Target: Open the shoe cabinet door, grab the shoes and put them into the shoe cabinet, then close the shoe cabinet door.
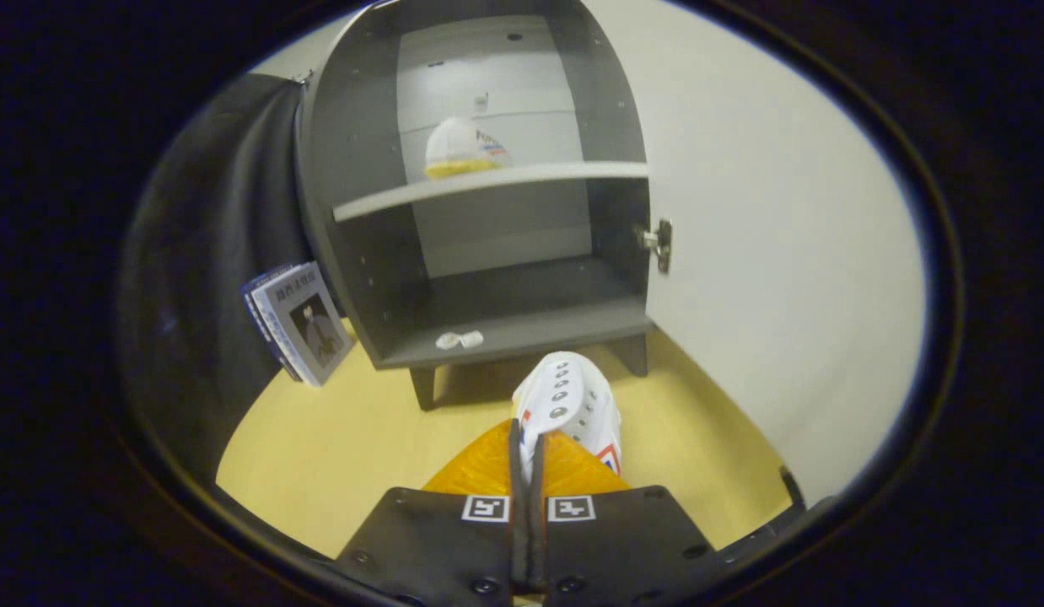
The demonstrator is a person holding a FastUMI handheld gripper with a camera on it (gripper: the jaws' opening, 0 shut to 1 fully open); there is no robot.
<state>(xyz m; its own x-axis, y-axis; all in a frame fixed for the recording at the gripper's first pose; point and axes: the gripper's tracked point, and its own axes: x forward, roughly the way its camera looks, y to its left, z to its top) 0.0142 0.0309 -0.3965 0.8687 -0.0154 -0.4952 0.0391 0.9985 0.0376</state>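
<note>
The grey shoe cabinet [497,329] stands just ahead with its white door [783,253] swung wide open to the right. One white shoe with a yellow sole [459,149] rests on the upper shelf. A second white shoe [573,400] with metal eyelets and red-blue trim is pinched by its edge in my gripper [527,438], whose fingers are closed tight on it. This shoe hangs in front of the cabinet's lower compartment, a little above the yellow floor. The lower compartment holds only a small white scrap [459,340] at its front lip.
A book [307,324] leans against the black cloth wall left of the cabinet. The cabinet stands on short legs on a yellow floor [345,447]. A metal hinge [659,243] sticks out on the door's inner edge, by the right wall of the cabinet.
</note>
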